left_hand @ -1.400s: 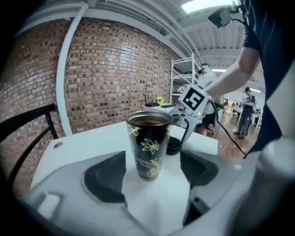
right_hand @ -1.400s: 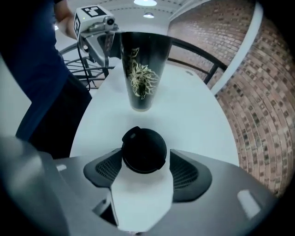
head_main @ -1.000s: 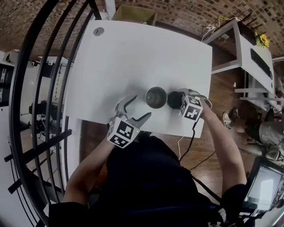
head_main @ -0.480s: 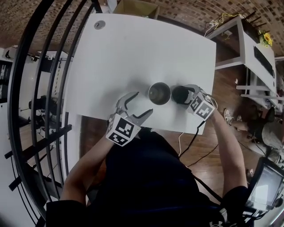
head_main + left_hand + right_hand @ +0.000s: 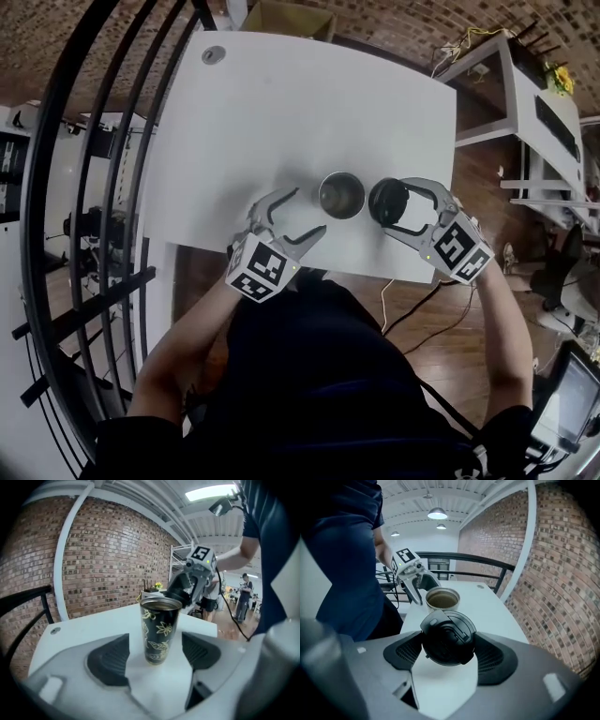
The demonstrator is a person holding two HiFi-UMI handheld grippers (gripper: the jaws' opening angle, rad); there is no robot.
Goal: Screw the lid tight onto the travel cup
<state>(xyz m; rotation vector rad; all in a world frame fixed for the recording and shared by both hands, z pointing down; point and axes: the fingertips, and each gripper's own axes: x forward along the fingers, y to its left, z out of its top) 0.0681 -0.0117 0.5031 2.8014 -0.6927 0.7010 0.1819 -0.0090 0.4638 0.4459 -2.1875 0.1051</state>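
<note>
The travel cup (image 5: 340,195), black with gold leaves and an open steel rim, stands upright near the front of the white table (image 5: 281,112). My left gripper (image 5: 302,214) is open just left of it. In the left gripper view the cup (image 5: 159,630) stands between the pads (image 5: 108,660) with a gap on each side. My right gripper (image 5: 392,204) is shut on the black lid (image 5: 386,201) and holds it in the air right of the cup. In the right gripper view the lid (image 5: 449,637) sits clamped between both pads, with the cup (image 5: 442,599) beyond it.
The table's front edge (image 5: 309,267) lies close under both grippers. A black railing (image 5: 103,187) curves along the left. A cardboard box (image 5: 286,19) sits behind the table and white shelving (image 5: 511,103) stands to the right. A round grommet (image 5: 214,54) marks the far left corner.
My right gripper has risen off the table with the lid in its jaws and tipped to point more steeply down. The left gripper and the cup have stayed where they were.
</note>
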